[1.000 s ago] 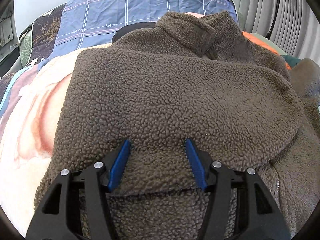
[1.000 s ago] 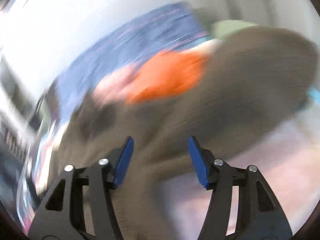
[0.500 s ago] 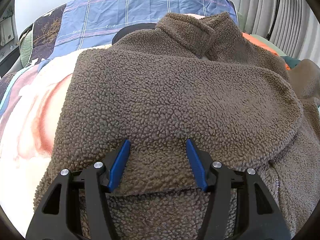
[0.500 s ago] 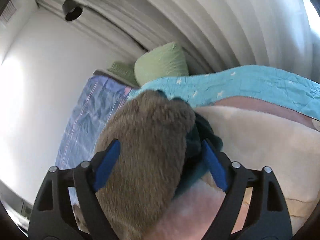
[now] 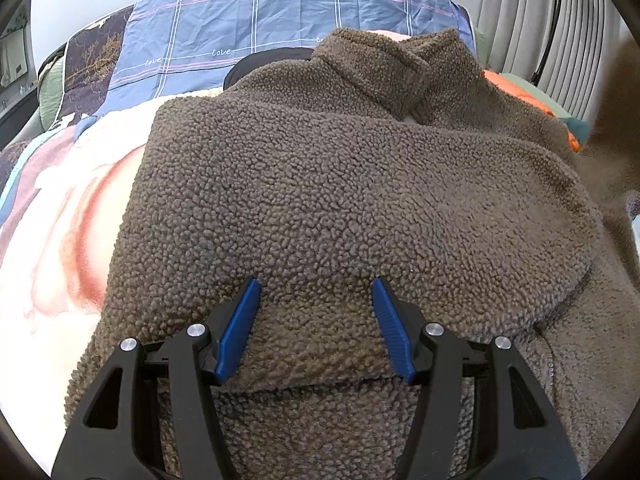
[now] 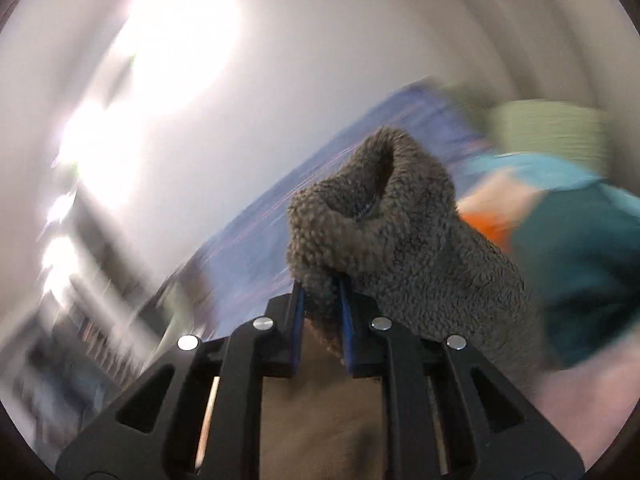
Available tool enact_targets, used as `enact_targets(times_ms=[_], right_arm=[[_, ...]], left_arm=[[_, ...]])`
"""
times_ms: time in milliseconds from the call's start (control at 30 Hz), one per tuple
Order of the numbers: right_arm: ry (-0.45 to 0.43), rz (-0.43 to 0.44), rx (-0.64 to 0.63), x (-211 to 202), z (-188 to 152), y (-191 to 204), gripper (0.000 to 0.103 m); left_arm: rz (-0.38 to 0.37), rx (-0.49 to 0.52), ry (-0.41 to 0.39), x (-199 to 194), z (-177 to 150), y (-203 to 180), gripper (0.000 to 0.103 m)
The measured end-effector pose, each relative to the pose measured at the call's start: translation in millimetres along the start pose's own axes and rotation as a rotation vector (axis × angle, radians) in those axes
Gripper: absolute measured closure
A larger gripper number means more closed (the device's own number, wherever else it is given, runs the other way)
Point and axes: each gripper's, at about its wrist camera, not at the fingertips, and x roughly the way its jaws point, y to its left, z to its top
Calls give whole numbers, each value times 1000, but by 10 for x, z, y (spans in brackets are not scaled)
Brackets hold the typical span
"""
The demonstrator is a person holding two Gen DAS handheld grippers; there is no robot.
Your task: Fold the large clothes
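Observation:
A brown fleece jacket (image 5: 352,200) lies on the bed, one sleeve folded across its front and the collar at the far end. My left gripper (image 5: 316,284) is open just above the jacket's lower part, holding nothing. My right gripper (image 6: 320,280) is shut on the cuff of the other brown fleece sleeve (image 6: 372,216) and holds it lifted off the bed. That raised sleeve shows blurred at the right edge of the left wrist view (image 5: 616,128).
The bed has a cream and pink blanket (image 5: 60,216) and a blue plaid pillow (image 5: 248,32) at the head. Orange (image 5: 516,88) and teal clothes (image 6: 580,264) lie to the jacket's right. A green pillow (image 6: 548,132), curtains and a lamp stand (image 5: 556,20) are beyond.
My right gripper has closed on the sleeve cuff and lifted it, swinging fast so its view is blurred. My left gripper has stayed open and still over the jacket.

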Motion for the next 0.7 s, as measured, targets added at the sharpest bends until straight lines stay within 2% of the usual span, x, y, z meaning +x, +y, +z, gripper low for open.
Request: enact_targets(times_ms=[67,100,133,167,233,300,333,400,500,567,633,700], right_arm=[[113,99,-52,386,-315,376,77],[185,135,-69,618,-534,546,65],[273,167,-81,888,-822,709,44],[332,178,-88,1056,-1029,786,36],[447,185,-108,1341,-1451,866,34],[492,160,-112,1435,-1671,782,34],[505,121,-113,1437,-1749,664,34],[505,52,-117,1368,-1825,503,35],[431,-35,-131,1067,-1686,200,37],[392,-58,-130,909,-1624,96,37],[382,-78,-122,766,-1693,-4,37],[398,-83,-126,795,-1822,-43,36]], left_arm=[[-30,-21,-8,-22,-6,41,40],[-45,-32,-13,-33,-10,61,37],[-65,-44,-17,-44,-14,81,35],[-94,-54,-23,-61,-21,100,30],[-126,-63,-35,-93,-34,116,26],[-152,-77,-46,-124,-48,135,21],[-168,-84,-51,-140,-55,150,20],[-217,-109,-69,-188,-64,194,18],[-290,-175,-88,-269,-19,244,18],[-381,-230,-87,-310,105,230,18],[-407,-224,-69,-305,273,119,18],[-398,-168,-43,-219,470,-68,18]])
